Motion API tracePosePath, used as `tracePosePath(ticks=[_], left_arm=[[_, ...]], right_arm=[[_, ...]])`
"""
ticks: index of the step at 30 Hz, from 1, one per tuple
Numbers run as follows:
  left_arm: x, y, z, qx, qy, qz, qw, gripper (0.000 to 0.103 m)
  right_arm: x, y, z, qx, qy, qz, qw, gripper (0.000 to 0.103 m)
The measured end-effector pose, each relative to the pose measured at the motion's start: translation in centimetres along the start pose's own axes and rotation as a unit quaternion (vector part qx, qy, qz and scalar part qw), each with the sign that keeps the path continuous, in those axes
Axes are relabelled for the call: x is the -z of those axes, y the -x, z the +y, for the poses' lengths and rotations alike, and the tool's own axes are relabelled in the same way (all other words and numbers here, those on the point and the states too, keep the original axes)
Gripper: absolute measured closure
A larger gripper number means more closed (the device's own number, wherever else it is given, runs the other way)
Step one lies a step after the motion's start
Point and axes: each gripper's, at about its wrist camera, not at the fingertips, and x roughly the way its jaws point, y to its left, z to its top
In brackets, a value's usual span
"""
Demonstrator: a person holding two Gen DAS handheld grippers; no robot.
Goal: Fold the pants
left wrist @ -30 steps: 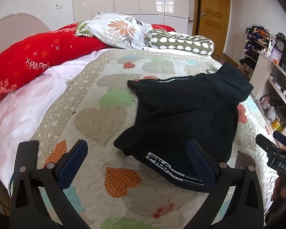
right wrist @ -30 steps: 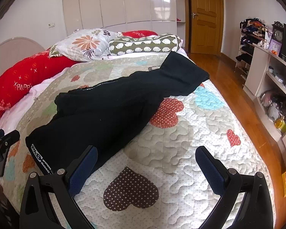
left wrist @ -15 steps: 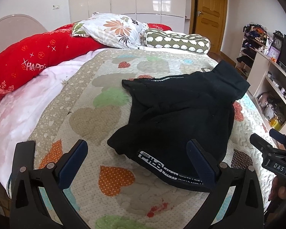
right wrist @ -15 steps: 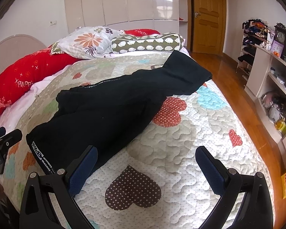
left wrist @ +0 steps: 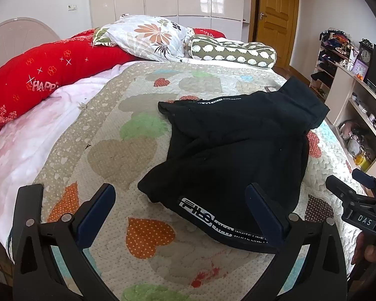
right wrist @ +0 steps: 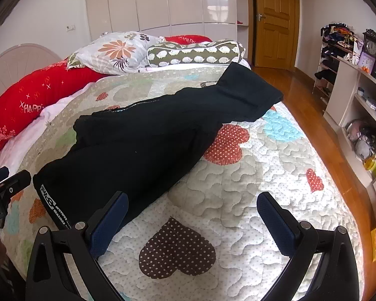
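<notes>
Black pants [left wrist: 233,148] with white lettering along the near edge lie loosely folded on the heart-patterned quilt [left wrist: 107,150]. In the right wrist view the pants [right wrist: 143,140] stretch from the near left toward the far pillows. My left gripper [left wrist: 180,213] is open and empty, held just short of the pants' near lettered edge. My right gripper [right wrist: 191,219] is open and empty above bare quilt, its left finger [right wrist: 107,220] close to the pants' near side. The right gripper also shows at the right edge of the left wrist view [left wrist: 356,208].
A red bolster [left wrist: 37,80], a floral pillow [left wrist: 148,37] and a green patterned bolster [left wrist: 233,52] lie at the head of the bed. Shelves [right wrist: 358,105] stand along the right wall, with wooden floor [right wrist: 308,100] and a door [right wrist: 275,20] beyond.
Both grippers have drawn back and risen slightly, so the pants sit a little farther away in both views. The pants have not moved. Both grippers stay open.
</notes>
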Motion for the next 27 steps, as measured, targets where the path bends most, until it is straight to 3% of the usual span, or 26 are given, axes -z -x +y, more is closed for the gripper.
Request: tracePosePath(ticks=[10,16,27], left_arm=[[1.1,-1.8,1.4,0.022,0.019,0.030,0.9991,0.000],[2.1,-3.6,2.9,0.008,0.031,0.053,0.9981,0.000],[1.7,-6.8,2.3,0.079,0.060,0.084,0.9915,0.000]], right_arm=[[0.1,-1.6,-1.6,0.004,-0.013,0.008,1.000,0.000],[-0.4,-3.1,-3.8,0.003,-0.043,0.014,0.999,0.002],[-1.2,-5.3,-4.3,-0.006,-0.047,0.026,0.999,0.003]])
